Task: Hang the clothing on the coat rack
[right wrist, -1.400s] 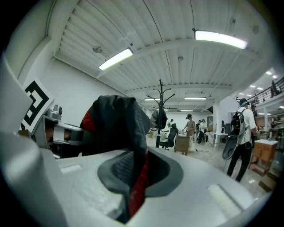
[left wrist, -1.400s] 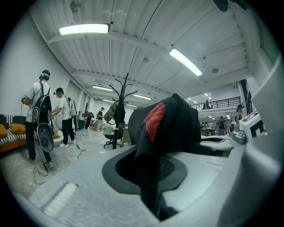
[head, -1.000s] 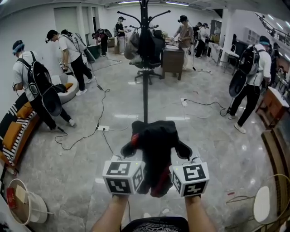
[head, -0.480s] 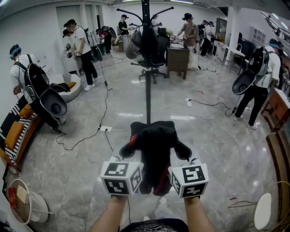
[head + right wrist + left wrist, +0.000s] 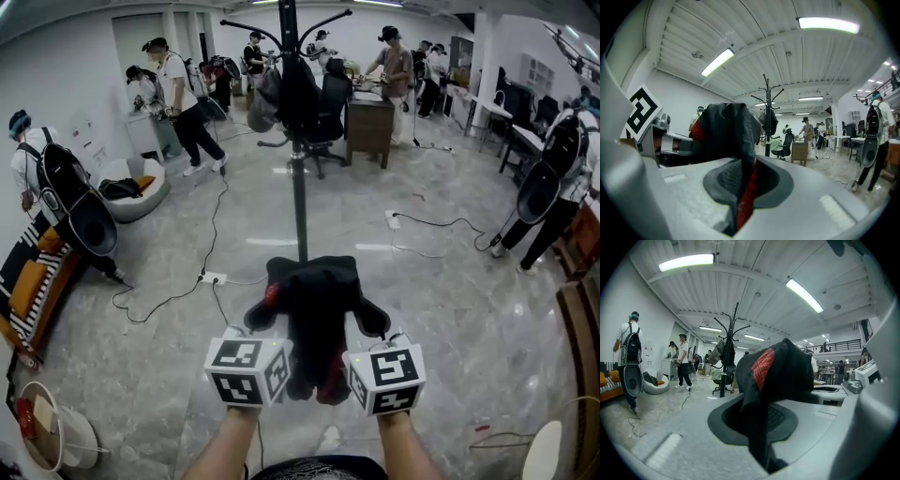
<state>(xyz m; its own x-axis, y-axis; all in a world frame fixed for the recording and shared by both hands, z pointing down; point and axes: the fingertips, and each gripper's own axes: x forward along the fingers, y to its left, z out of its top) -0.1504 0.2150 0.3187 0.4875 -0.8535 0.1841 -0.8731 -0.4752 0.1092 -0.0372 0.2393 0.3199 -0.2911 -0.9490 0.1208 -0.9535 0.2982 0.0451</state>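
Note:
A black garment with red lining (image 5: 314,309) hangs bunched between my two grippers, just above the floor in the head view. My left gripper (image 5: 263,315) is shut on its left edge and my right gripper (image 5: 374,320) on its right edge. In the left gripper view the cloth (image 5: 783,371) is pinched between the jaws, and so is the cloth (image 5: 726,136) in the right gripper view. The black coat rack (image 5: 299,187) stands straight ahead with dark clothes (image 5: 281,89) on its hooks. The coat rack (image 5: 725,357) and coat rack (image 5: 767,122) show beyond the garment in both gripper views.
Cables and a power strip (image 5: 212,277) lie on the marble floor left of the rack. An office chair (image 5: 323,103) and a wooden desk (image 5: 368,122) stand behind it. Several people with backpacks move around the room. A striped sofa (image 5: 28,281) lines the left wall.
Both grippers have carried the garment forward, and the coat rack looks nearer. The grip on the cloth is the same. People in the background have walked on.

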